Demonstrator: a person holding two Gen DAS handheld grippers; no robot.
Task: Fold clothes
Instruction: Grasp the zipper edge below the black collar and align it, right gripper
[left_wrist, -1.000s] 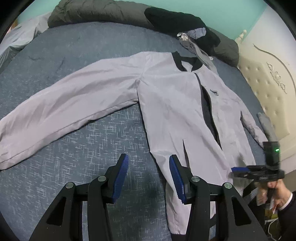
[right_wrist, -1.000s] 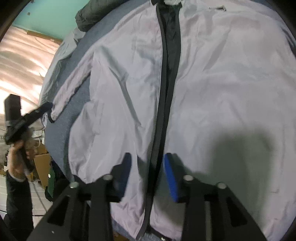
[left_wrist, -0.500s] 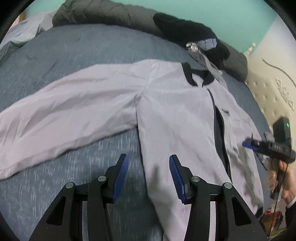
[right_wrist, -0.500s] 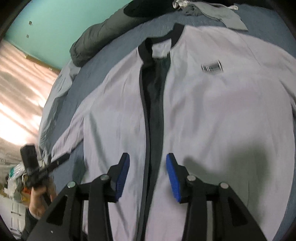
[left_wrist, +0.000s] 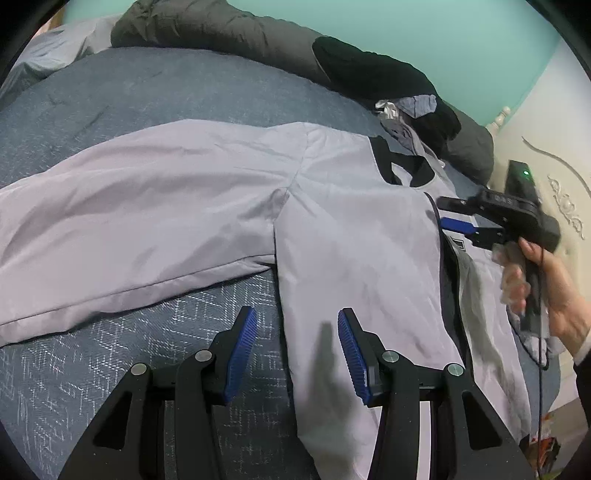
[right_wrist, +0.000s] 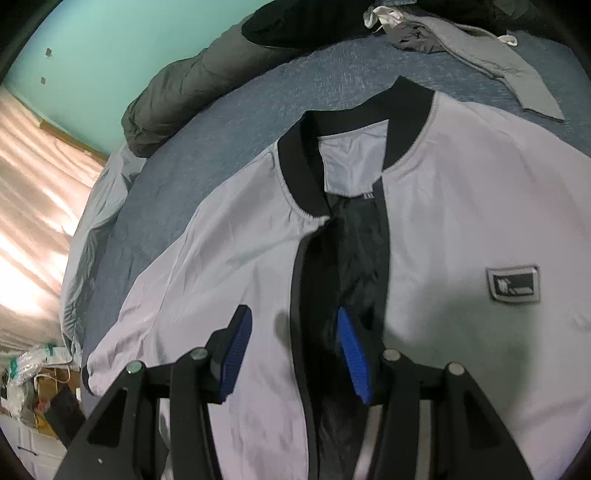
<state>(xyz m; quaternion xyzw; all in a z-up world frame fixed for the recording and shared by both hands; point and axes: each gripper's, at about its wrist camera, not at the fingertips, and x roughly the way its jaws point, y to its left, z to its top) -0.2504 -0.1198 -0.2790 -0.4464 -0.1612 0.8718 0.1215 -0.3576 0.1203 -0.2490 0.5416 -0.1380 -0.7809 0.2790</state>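
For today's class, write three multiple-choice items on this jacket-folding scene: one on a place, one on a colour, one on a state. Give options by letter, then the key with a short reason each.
1. Where does the chest badge sit relative to the open front?
A. on the panel right of it in the right wrist view
B. on the collar
C. on a sleeve

2. What colour is the jacket's collar?
A. red
B. black
C. white

3. How is the jacket lying?
A. folded in half
B. rolled up
C. spread flat on the bed, front unzipped

Key: 1 A, the badge lies on the panel right of the dark gap. 2 B, the ribbed band is black against pale grey cloth. 3 C, a sleeve stretches out and the lining shows.
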